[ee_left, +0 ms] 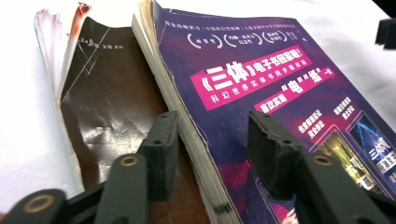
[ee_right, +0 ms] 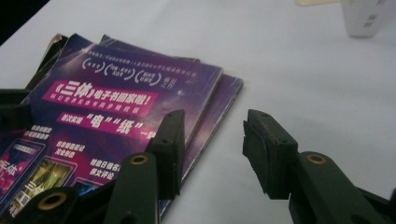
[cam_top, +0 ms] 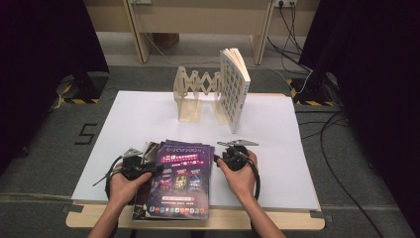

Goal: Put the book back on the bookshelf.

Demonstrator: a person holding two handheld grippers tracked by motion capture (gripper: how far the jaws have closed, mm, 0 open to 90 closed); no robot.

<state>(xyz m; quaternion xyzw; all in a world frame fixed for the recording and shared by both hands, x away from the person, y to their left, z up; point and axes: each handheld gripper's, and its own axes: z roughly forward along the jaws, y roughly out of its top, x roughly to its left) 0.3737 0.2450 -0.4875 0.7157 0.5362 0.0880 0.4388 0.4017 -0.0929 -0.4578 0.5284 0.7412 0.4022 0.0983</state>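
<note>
white sheeting covers the table, which is set on a grey carpeted floor with dark curtains at 9 and 3 o'clock. at 12 o'clock on the sheet a wooden folding rack is seen, with a white book stood upright against its 3 o'clock end.

at 6 o'clock a purple book is laid flat on top of a small stack; a brown-covered book is seen under it, jutting out at its 9 o'clock side.

the left gripper is held at the purple book's 9 o'clock edge. its jaws are partly open and set astride that edge, one over the brown cover and one over the purple cover; whether the pads press on the book cannot be told.

the right gripper is held at the book's 3 o'clock edge. its jaws are partly open, one over the stack's edge and one over bare white sheet, with nothing gripped.
</note>
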